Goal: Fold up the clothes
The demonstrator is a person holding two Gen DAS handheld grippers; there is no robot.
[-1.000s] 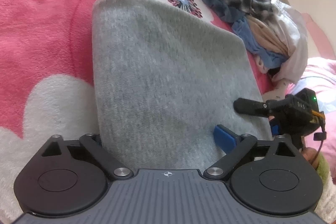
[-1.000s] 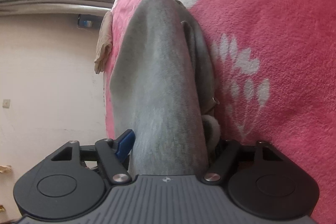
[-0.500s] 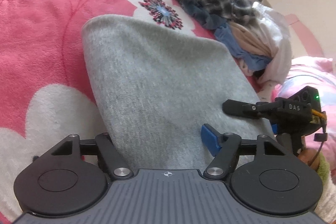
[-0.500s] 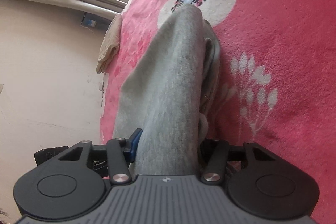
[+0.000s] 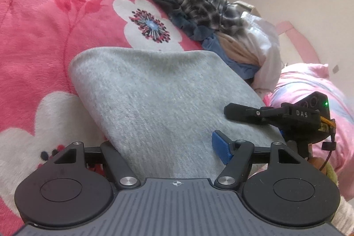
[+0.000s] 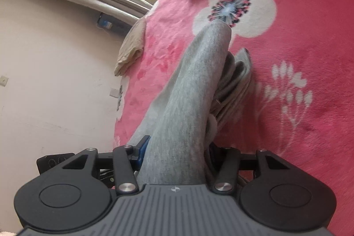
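A grey knit garment (image 5: 159,98) lies folded over on a pink flowered blanket (image 5: 44,21). My left gripper (image 5: 168,154) is shut on its near edge, the cloth passing between the fingers. My right gripper (image 6: 174,156) is shut on the same grey garment (image 6: 190,90), which hangs from it down to the blanket, with folded layers beside it. The right gripper also shows in the left wrist view (image 5: 276,114), at the garment's right edge.
A pile of unfolded clothes (image 5: 210,21), dark patterned, blue, beige and white, lies on the blanket behind the garment. A beige cloth (image 6: 132,45) hangs at the bed's edge by the wall. A pink pillow (image 5: 309,81) sits at the right.
Both grippers have lifted and drawn the grey garment toward the near side. Its far folded edge has slid back off the white flower, which now shows fully.
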